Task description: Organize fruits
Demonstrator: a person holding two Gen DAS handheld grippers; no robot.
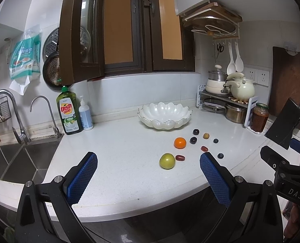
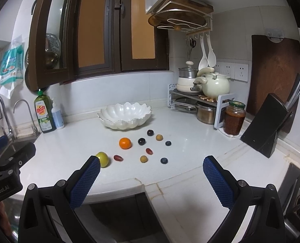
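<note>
A white scalloped bowl [image 1: 164,115] [image 2: 125,115] stands empty on the white counter. In front of it lie several small fruits: an orange tangerine [image 1: 180,142] [image 2: 125,143], a green fruit [image 1: 167,160] [image 2: 103,158], red dates [image 1: 180,157] [image 2: 118,158], dark grapes [image 1: 193,140] [image 2: 141,141], blueberries [image 1: 220,155] [image 2: 164,160] and small yellow-brown fruits [image 1: 205,135] [image 2: 143,158]. My left gripper [image 1: 149,163] is open and empty above the counter's front edge, short of the fruits. My right gripper [image 2: 151,167] is open and empty, also near the front edge.
A sink [image 1: 12,162] with taps lies at the left, with a dish soap bottle [image 1: 69,112] and a pump bottle [image 1: 85,114] beside it. At the back right stand a pot rack [image 2: 198,95], a jar [image 2: 233,117] and a knife block [image 2: 263,125].
</note>
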